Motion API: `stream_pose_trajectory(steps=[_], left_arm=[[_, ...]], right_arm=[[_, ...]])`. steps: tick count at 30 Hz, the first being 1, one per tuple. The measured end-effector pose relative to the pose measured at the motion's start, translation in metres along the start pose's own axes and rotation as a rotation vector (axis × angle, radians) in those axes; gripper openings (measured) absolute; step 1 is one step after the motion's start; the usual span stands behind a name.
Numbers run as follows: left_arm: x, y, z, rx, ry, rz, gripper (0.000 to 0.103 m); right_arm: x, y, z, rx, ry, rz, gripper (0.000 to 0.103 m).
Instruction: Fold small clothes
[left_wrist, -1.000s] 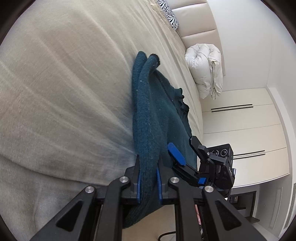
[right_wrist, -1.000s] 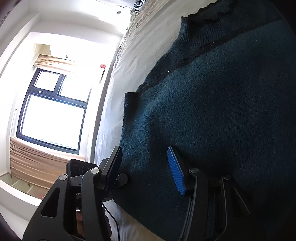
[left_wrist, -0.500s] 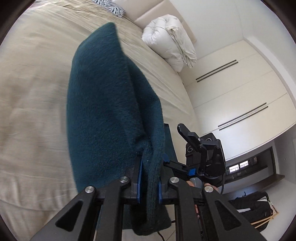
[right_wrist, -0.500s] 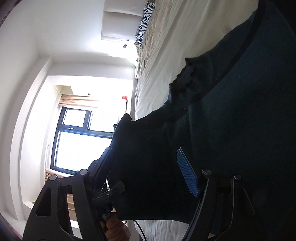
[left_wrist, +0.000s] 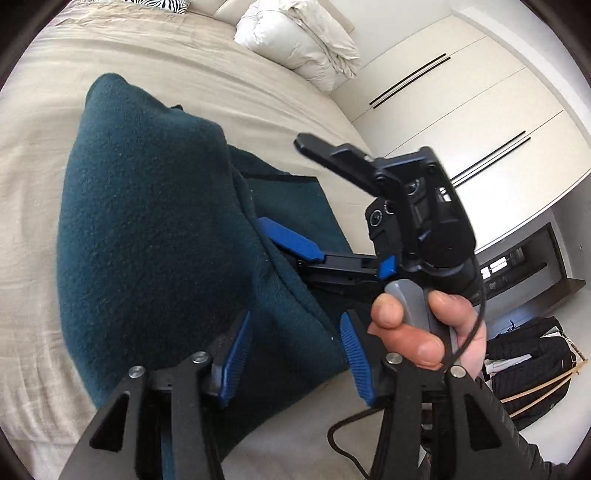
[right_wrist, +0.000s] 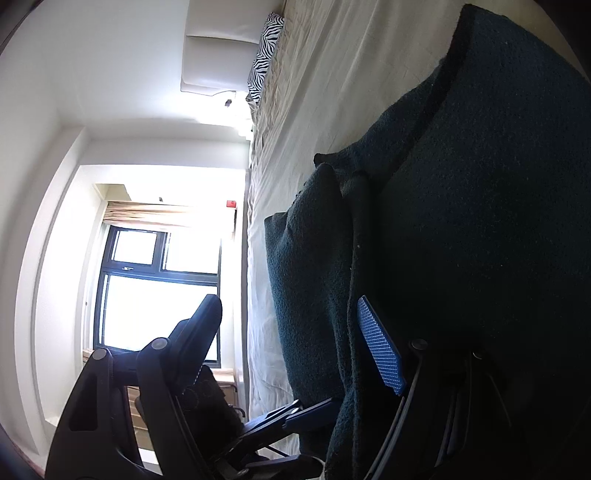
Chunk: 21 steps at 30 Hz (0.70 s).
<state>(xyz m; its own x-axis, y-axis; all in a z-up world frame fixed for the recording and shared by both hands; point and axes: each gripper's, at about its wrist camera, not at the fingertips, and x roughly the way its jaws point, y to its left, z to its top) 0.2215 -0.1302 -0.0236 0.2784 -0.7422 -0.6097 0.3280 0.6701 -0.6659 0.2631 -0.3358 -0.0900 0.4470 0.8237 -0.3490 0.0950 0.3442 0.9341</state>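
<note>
Here, one teal sweater (left_wrist: 155, 229), two grippers

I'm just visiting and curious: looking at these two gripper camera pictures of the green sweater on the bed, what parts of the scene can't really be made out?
- Sweater: left wrist view, its lower edge is hidden behind the left gripper, whose jaws are opening.
- Sweater's right side: right wrist view, cut off by the picture edge.
- Outside the window: right wrist view, washed out by glare.
- Black bag: left wrist view, contents too small to tell.
</note>
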Motion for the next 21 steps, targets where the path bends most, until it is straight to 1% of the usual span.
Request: stream_pose_trajectory(steps=[2,4,5,6,7,10,11,12,13,14,15,16,18,19,20,21], left_arm=[[-0.019,0.005,-0.006,0.001,-0.045,0.007,0.055],[-0.035,0.013,-0.013,-0.009,-0.080,0.026,0.055],[-0.040,0.018,-0.015,-0.012,-0.090,0.030,0.055],[-0.044,0.024,-0.016,-0.021,-0.095,0.038,0.055],[-0.045,0.030,-0.017,-0.035,-0.098,0.046,0.055],[-0.044,0.043,-0.024,-0.073,-0.090,0.023,0.055],[-0.041,0.042,-0.018,-0.067,-0.087,0.025,0.055],[-0.039,0.041,-0.020,-0.054,-0.082,0.031,0.055],[-0.038,0.038,-0.023,-0.046,-0.077,0.037,0.055],[-0.046,0.043,-0.022,-0.042,-0.076,0.035,0.055],[-0.047,0.042,-0.026,-0.039,-0.077,0.033,0.055],[-0.048,0.043,-0.026,-0.041,-0.078,0.032,0.055],[-0.048,0.045,-0.026,-0.050,-0.077,0.026,0.055],[-0.049,0.047,-0.027,-0.052,-0.075,0.025,0.055],[-0.054,0.051,-0.032,-0.053,-0.074,0.024,0.055],[-0.054,0.051,-0.033,-0.054,-0.072,0.025,0.055]], right_arm=[[-0.001,0.005,-0.001,-0.019,0.004,-0.065,0.075],[-0.003,0.008,0.002,-0.047,0.001,-0.142,0.075],[-0.006,0.010,0.004,-0.060,-0.005,-0.174,0.075],[0.000,0.012,-0.003,-0.066,-0.004,-0.203,0.075],[0.002,0.011,-0.002,-0.060,0.001,-0.223,0.075],[0.011,0.012,-0.002,-0.071,0.042,-0.238,0.075],[0.015,0.015,-0.003,-0.088,0.062,-0.245,0.075],[0.024,0.020,-0.005,-0.103,0.079,-0.244,0.075],[0.027,0.023,-0.006,-0.113,0.093,-0.242,0.073],[0.032,0.025,-0.006,-0.120,0.105,-0.245,0.069],[0.035,0.027,-0.005,-0.129,0.110,-0.260,0.067],[0.036,0.029,-0.005,-0.138,0.101,-0.293,0.065],[0.032,0.035,-0.002,-0.162,0.053,-0.402,0.065],[0.025,0.039,-0.001,-0.177,0.023,-0.440,0.065],[0.018,0.044,-0.001,-0.186,-0.001,-0.431,0.065],[0.011,0.048,0.000,-0.191,-0.016,-0.398,0.065]])
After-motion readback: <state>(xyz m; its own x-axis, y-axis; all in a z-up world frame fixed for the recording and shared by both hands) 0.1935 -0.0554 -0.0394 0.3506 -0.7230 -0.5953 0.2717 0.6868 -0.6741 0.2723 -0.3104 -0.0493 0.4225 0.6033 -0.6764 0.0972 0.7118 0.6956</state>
